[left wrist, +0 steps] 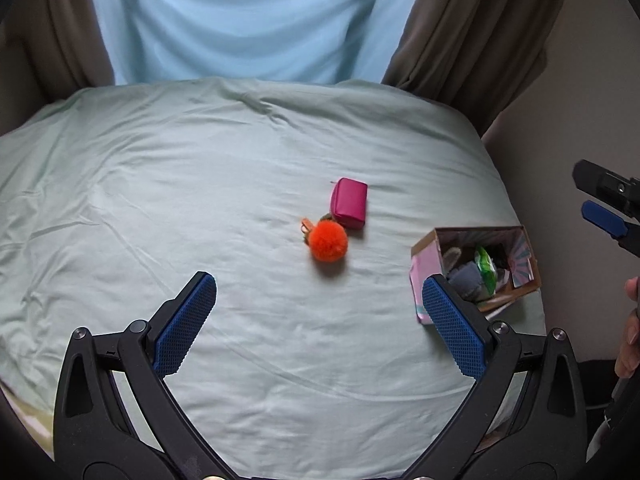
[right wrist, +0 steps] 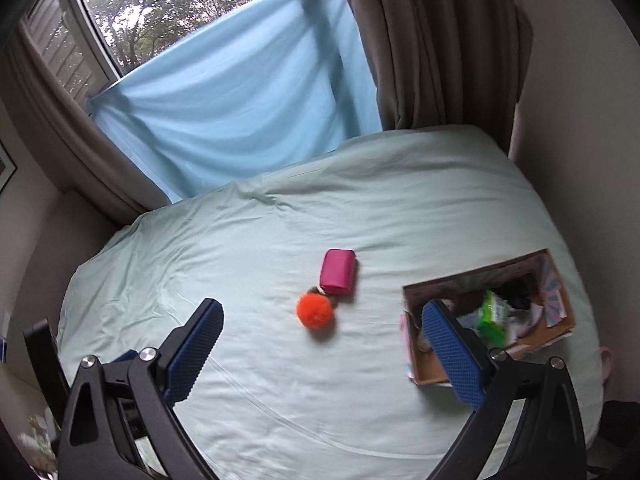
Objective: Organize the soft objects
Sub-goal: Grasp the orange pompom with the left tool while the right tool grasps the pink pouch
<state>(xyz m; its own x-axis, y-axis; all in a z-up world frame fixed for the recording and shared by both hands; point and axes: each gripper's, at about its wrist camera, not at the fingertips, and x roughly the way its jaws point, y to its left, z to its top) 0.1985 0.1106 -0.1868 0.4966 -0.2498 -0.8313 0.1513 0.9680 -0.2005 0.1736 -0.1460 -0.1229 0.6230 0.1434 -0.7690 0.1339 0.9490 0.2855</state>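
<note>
Both claws are released and carry nothing: the left claw (left wrist: 316, 324) hangs over the bed (left wrist: 160, 184) with its jaws spread wide, and the right claw (right wrist: 320, 356) does the same, its right pad overlapping the near corner of the box (right wrist: 560, 332) in its own view. Taking the box as the landmark, it sits at the bed's right edge, open-topped and already holding several soft things, among them a grey one and a green packet (right wrist: 494, 316). Left of the box, well apart from it, lies the pompom (left wrist: 329, 241), and just beyond the pompom, touching or nearly so, the pink pouch (left wrist: 349, 202). The step in hand looks like the reach for one of these two loose items. The pompom is the nearer; the next move calls for lowering a claw astride it, closing gently since it will squash, then carrying it right to drop it in the box.
</note>
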